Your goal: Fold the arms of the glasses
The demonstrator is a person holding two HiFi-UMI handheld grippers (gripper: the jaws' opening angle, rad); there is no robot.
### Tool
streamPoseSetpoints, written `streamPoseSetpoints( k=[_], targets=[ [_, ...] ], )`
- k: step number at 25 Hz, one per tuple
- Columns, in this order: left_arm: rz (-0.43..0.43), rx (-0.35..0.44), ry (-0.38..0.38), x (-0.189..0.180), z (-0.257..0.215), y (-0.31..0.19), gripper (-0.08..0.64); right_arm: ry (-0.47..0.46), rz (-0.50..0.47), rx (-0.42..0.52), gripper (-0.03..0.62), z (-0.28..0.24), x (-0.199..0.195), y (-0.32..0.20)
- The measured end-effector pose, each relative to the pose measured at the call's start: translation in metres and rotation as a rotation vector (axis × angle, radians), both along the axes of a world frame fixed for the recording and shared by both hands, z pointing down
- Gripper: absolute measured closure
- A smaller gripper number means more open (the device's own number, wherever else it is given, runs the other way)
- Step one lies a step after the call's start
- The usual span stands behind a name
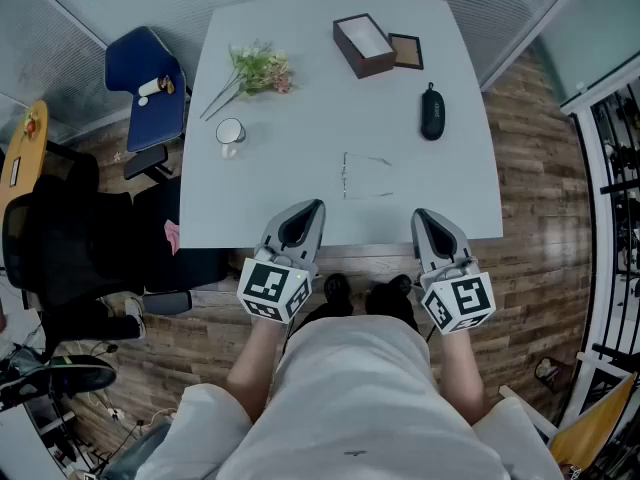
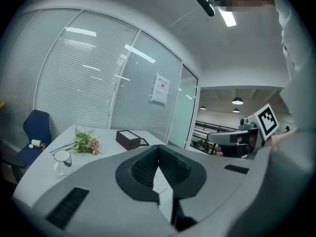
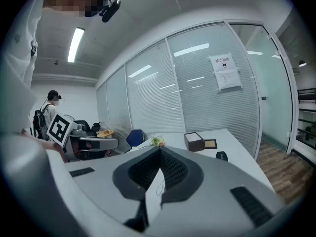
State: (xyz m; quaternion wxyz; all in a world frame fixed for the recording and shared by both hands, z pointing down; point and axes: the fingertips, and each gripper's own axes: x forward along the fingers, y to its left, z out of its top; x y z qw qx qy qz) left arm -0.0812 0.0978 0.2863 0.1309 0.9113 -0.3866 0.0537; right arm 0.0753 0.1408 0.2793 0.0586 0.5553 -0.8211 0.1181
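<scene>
The thin wire-framed glasses (image 1: 364, 176) lie on the white table (image 1: 300, 178) with their arms spread, just beyond and between my two grippers. My left gripper (image 1: 308, 211) hovers over the table's near edge, shut and empty. My right gripper (image 1: 425, 217) is level with it, to the right, also shut with nothing in it. In the left gripper view the jaws (image 2: 158, 149) meet in a closed seam. In the right gripper view the jaws (image 3: 159, 152) are closed too, and a trace of the glasses (image 3: 158, 186) shows below their tip.
A black glasses case (image 1: 432, 112) lies at the right. A brown box (image 1: 363, 45) and its lid (image 1: 406, 51) sit at the far edge. Flowers (image 1: 255, 70) and a white cup (image 1: 230, 133) are at the left. A blue chair (image 1: 148, 86) stands beside the table.
</scene>
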Motion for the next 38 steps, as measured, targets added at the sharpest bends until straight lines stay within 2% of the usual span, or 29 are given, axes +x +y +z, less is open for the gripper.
streamPoseSetpoints(
  k=[5, 15, 24, 32, 38],
  targets=[
    [-0.011, -0.013, 0.022, -0.001, -0.002, 0.014, 0.541, 0.019, -0.02, 0.006, 0.589, -0.007, -0.004, 0.015],
    [0.033, -0.011, 0.026, 0.004, 0.001, 0.039, 0.541, 0.056, -0.012, 0.017, 0.586, -0.006, -0.01, 0.046],
    [0.06, -0.012, 0.024, 0.0, 0.002, 0.048, 0.541, 0.062, 0.002, -0.01, 0.584, 0.0, -0.015, 0.054],
    [0.111, -0.054, 0.016, 0.006, 0.019, 0.063, 0.54, 0.058, 0.013, -0.075, 0.551, 0.016, -0.019, 0.067],
    [0.117, -0.097, -0.003, 0.017, 0.038, 0.06, 0.533, 0.038, -0.019, -0.144, 0.525, 0.04, -0.013, 0.063]
  ],
)
